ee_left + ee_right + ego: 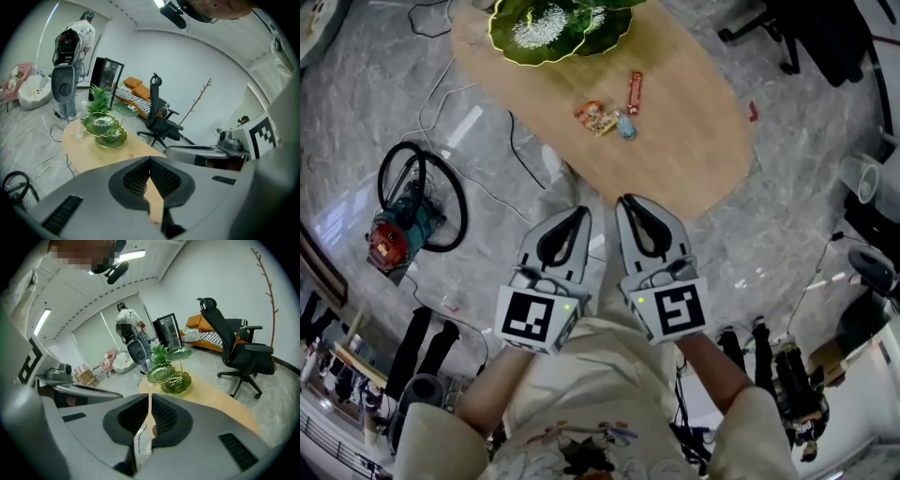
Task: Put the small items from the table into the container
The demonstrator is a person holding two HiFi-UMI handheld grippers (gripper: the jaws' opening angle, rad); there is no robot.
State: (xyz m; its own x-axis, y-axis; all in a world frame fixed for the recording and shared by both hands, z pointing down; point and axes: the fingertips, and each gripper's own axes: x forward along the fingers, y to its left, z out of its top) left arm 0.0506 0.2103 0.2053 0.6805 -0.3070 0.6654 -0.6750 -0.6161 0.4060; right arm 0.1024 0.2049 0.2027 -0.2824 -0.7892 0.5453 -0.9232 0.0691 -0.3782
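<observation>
Beneath me, grey marbled floor spreads out on every side, and the oval wooden table stands on it ahead of my grippers. Off to the left on the floor sits a red machine with a black hose looped above it, well apart from the table. At the far end of the table stands the green tiered dish, leaf-shaped with a bright rim; it takes up that end and nothing of the small items lies in the part I can see.

I hold my two tools side by side over the floor, just short of the near edge of the table, both pointing toward it and tilted downward. My left gripper is clenched, pads meeting at the tips with nothing between them. My right gripper is clenched too and carries nothing.

The small items lie together near the middle of the table, between my tools and the dish: an orange packet, a red bar just beyond it, and a little blue item touching the packet's right side.
</observation>
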